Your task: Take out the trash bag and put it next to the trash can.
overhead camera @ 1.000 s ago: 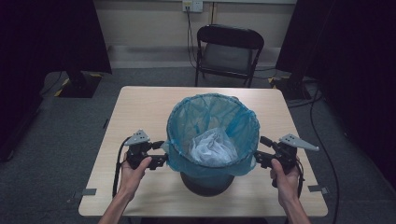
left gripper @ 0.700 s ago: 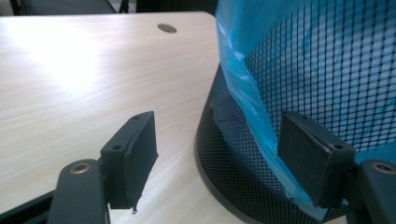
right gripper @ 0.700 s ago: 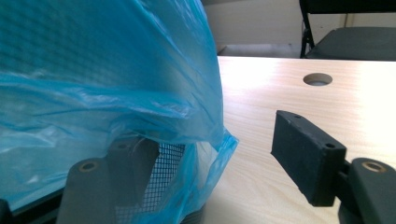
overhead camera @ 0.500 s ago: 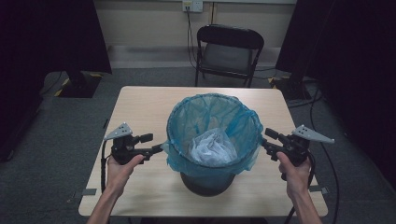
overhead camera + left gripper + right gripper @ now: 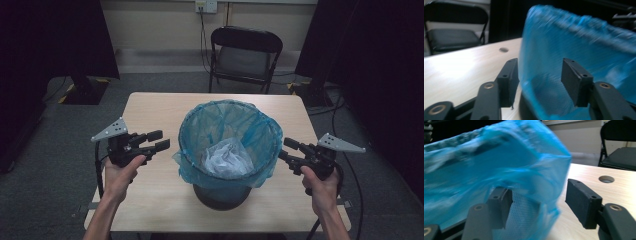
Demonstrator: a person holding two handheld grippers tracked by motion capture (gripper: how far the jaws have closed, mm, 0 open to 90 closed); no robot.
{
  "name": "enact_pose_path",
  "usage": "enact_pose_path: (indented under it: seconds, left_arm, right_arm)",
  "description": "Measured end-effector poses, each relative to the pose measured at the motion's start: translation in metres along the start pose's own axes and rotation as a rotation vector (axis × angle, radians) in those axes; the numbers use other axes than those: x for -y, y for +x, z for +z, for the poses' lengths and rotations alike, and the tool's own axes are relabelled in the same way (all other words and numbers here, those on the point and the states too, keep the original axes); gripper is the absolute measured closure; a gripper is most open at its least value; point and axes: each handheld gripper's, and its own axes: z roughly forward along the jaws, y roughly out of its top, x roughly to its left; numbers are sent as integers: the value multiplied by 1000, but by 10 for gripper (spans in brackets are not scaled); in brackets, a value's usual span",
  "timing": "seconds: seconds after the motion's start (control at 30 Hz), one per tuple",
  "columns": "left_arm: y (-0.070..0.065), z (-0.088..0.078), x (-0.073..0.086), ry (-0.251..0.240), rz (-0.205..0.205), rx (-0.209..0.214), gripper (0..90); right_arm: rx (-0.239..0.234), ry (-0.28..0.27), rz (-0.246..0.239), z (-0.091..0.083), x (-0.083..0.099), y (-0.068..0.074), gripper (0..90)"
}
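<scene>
Table (image 5: pixel 150 200), blue-lined bin (image 5: pixel 227 150), crumpled paper (image 5: pixel 227 157) inside

A dark round bin (image 5: pixel 222 192) is seen upright near the table's front middle. It is lined with a translucent blue bag (image 5: pixel 200 127), whose edge is folded out over the rim (loosely, with ruffles). Crumpled white plastic (image 5: pixel 226 157) is held inside.

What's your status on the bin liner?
Left tongs and right tongs open, either side of the bin, gripping nothing. Translucent blue plastic liner folded over black bin rim, crumpled white paper inside. Nothing in the way.
</scene>
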Motion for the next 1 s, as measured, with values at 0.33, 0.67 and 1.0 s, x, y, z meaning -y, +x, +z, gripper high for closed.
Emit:
enact_pose_path:
  seconds: [0.33,0.67,1.0]
  left_arm:
    - [-18,9,-37,-64,30,78,470]
    - [-18,38,-49,10,32,55,344]
    - [-11,48,-43,15,-2,15,605]
  right_arm:
    - [-78,-64,-56,-19,-25,15,445]
    - [-98,-69,-87,-29,-40,27,401]
    - [-118,-70,-113,-17,-53,40,355]
